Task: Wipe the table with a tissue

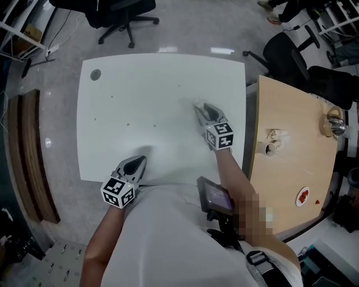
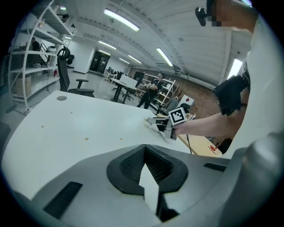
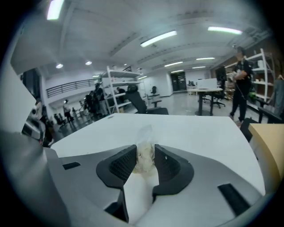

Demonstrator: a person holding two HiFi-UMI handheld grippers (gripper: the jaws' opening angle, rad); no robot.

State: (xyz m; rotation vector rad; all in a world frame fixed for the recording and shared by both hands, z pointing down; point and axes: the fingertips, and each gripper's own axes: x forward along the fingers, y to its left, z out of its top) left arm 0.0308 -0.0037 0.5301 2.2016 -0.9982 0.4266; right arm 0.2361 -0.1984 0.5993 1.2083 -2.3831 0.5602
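Observation:
My right gripper (image 1: 203, 107) is over the right middle of the white table (image 1: 140, 95), shut on a crumpled white tissue (image 1: 197, 105). In the right gripper view the tissue (image 3: 145, 155) is wedged between the two dark pads (image 3: 123, 165) and sticks out ahead of them over the tabletop. My left gripper (image 1: 137, 162) stays near the table's front edge with its jaws together and nothing in them. The left gripper view shows the same closed jaws of the left gripper (image 2: 145, 153), with the right gripper (image 2: 153, 122) and its tissue (image 2: 147, 120) farther along the table. A few small brown specks (image 1: 128, 124) dot the surface.
A round cable hole (image 1: 95, 74) sits in the table's far left corner. A wooden table (image 1: 286, 168) stands to the right with a paper cup (image 1: 266, 148) and small items on it. A black office chair (image 1: 120, 17) stands beyond the far edge, and another chair (image 1: 291, 56) at the right.

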